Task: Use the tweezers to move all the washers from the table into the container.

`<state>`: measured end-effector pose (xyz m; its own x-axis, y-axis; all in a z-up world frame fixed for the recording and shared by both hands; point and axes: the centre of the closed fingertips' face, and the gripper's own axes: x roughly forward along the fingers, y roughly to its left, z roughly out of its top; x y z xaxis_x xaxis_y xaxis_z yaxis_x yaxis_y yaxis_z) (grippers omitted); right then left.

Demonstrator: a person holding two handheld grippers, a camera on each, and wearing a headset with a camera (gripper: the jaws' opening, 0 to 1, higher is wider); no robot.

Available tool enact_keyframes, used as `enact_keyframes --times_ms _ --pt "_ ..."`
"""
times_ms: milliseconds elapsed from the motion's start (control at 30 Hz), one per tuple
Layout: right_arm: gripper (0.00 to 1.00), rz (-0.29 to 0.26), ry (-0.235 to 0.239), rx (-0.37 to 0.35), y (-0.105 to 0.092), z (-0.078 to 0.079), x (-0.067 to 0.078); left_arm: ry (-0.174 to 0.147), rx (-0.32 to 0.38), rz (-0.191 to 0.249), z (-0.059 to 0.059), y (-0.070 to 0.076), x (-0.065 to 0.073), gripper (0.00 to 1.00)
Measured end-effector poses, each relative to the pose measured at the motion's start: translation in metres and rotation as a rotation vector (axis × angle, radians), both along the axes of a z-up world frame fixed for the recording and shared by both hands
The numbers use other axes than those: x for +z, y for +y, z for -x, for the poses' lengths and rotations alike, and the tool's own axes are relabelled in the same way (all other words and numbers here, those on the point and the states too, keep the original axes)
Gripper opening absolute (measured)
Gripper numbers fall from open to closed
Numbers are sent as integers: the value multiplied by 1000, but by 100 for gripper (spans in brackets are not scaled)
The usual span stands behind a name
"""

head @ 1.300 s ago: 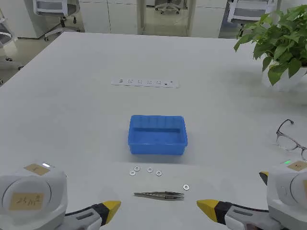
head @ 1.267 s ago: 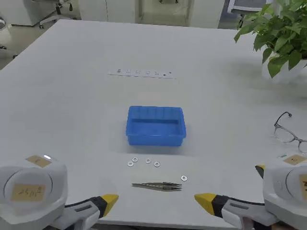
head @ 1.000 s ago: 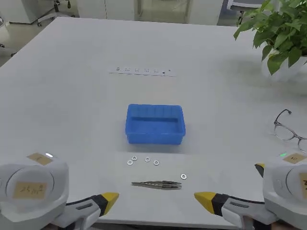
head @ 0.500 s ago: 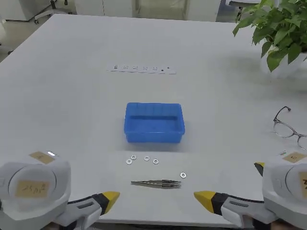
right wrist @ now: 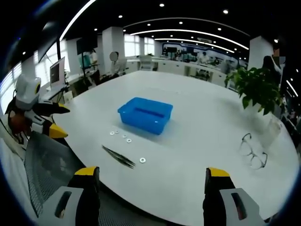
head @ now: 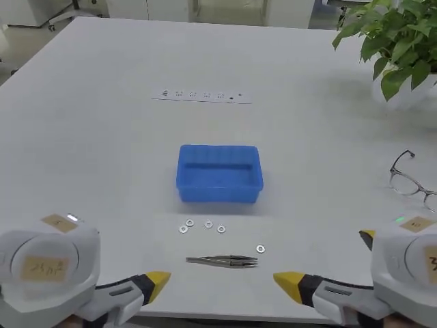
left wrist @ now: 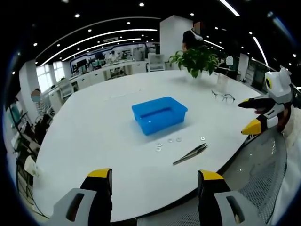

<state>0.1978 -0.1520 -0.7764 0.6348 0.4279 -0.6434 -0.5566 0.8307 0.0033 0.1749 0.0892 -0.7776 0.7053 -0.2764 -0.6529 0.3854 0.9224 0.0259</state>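
Steel tweezers (head: pixel 223 260) lie crosswise near the table (head: pixel 102 137) edge, ahead of and between left gripper (left wrist: pixel 154 175) and right gripper (right wrist: pixel 152 172), both with jaws wide apart; 5 washers (head: pixel 208 224) sit just beyond

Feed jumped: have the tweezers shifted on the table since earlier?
No. The tweezers lie as before, just short of the blue container, beside the lone washer; the camera moved.

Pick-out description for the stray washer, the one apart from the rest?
Start at the blue container and come toward the near edge to the tweezers. The stray washer lies just off their right end in the head view. The other four washers sit grouped further left, between container and tweezers.
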Motion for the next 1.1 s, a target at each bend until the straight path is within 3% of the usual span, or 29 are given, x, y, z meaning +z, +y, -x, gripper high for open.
enact_keyframes --times_ms 767,933,1100 --pt "96 -17 15 -17 -1 -7 -5 8 -61 4 -18 -15 -5 83" --pt "96 -11 27 -15 -2 -8 -9 8 -87 -11 -26 -19 -8 85" --pt "95 6 41 -6 -3 -9 -13 40 -161 -51 -29 -25 -19 80"
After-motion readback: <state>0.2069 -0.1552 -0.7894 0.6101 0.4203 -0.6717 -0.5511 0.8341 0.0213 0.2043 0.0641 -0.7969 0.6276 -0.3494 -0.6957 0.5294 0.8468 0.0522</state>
